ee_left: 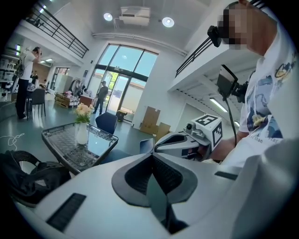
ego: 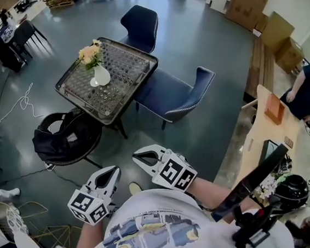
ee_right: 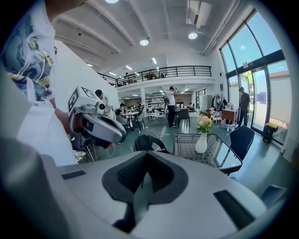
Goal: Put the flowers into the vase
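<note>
**A:** On the glass counter (ego: 130,68), what does the white vase (ego: 101,76) hold?

**B:** Pale flowers (ego: 89,54), upright in its neck, near the counter's left edge.

**A:** What print shows?

**B:** Black-and-white square markers (ego: 174,173) on each gripper's cube.

**A:** And the grippers?

**B:** Jaws pressed together on the left gripper (ego: 112,171) and the right gripper (ego: 137,157) alike, nothing between them, both well apart from the counter, close to the person's shirt (ego: 155,225).

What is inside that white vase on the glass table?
A bunch of pale peach flowers with green leaves stands in the white vase. Its opaque wall hides the stems and any water.
</note>
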The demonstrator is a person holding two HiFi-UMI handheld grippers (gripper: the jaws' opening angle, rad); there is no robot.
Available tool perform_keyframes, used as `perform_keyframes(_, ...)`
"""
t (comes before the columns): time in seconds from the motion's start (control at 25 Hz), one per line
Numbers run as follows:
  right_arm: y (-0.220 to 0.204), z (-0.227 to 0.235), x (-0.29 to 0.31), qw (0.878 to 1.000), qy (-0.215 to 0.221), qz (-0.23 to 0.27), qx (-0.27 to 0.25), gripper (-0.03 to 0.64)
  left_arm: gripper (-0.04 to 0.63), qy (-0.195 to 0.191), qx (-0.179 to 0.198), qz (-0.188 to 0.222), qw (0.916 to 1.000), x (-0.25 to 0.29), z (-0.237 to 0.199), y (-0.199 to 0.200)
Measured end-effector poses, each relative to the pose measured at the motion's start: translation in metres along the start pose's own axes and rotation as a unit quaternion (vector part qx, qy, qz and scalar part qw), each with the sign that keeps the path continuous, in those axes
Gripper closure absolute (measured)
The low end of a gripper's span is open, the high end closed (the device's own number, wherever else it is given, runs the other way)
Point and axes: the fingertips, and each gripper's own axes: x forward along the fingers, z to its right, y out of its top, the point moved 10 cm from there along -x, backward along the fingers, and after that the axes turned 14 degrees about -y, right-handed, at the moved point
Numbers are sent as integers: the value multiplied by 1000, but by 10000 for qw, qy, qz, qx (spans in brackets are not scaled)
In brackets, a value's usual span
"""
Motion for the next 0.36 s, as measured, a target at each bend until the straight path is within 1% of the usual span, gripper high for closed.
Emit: perform_keyframes(0.36, 22, -36, 34, 10000, 46, 19, -82, 607, 586, 84, 43, 15, 10000, -52, -20, -5)
